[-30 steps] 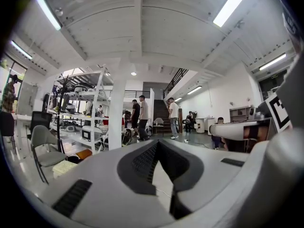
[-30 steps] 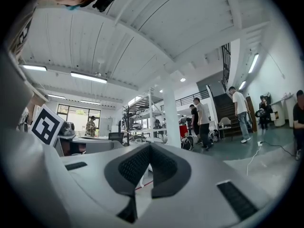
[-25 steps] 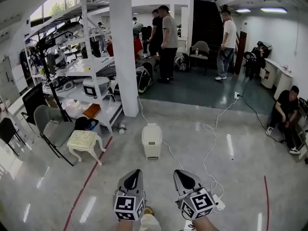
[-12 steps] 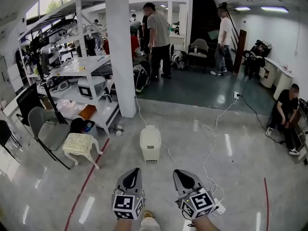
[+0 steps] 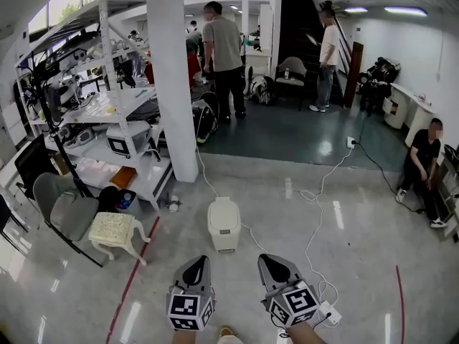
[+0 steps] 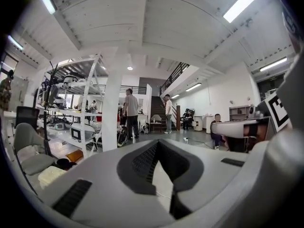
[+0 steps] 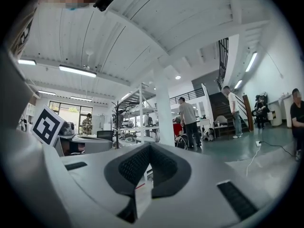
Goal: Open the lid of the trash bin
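Closing on the small white plastic trash bin with the rounded lid (image 5: 224, 224): sits lower in the head view than a second ago and nearer both tools. Same drift left and downward for the wide white square pillar (image 5: 172, 84) and the cream padded stool with curved legs (image 5: 113, 229). Reads as walking forward, not as any move of the bin itself. Stands upright on the glossy grey floor (image 5: 373, 264), ahead of and roughly between the two tools, with a thin white cable (image 5: 316, 221) looping over the floor to its right; lid down, flush on the body, untouched. Keeps the left grey hand-held gripper (image 5: 195, 269) and the right grey hand-held gripper (image 5: 277, 269) low at the bottom of the head view, side by side and pointing forward, much as half a second ago. Shows, in the left gripper view, black ribbed pads (image 6: 142, 160) drawn together at the tips with nothing caught between them; same in the right gripper view, pads meeting, no object held. Means no start yet on the task proper: still well apart from the bin, no contact with the lid. Probably calls next for a few more steps, then for lowering one tool to the lid's front edge, or to a foot pedal if present; cannot tell the lid's opening direction from here. Worth minding the loose cable underfoot during the approach.
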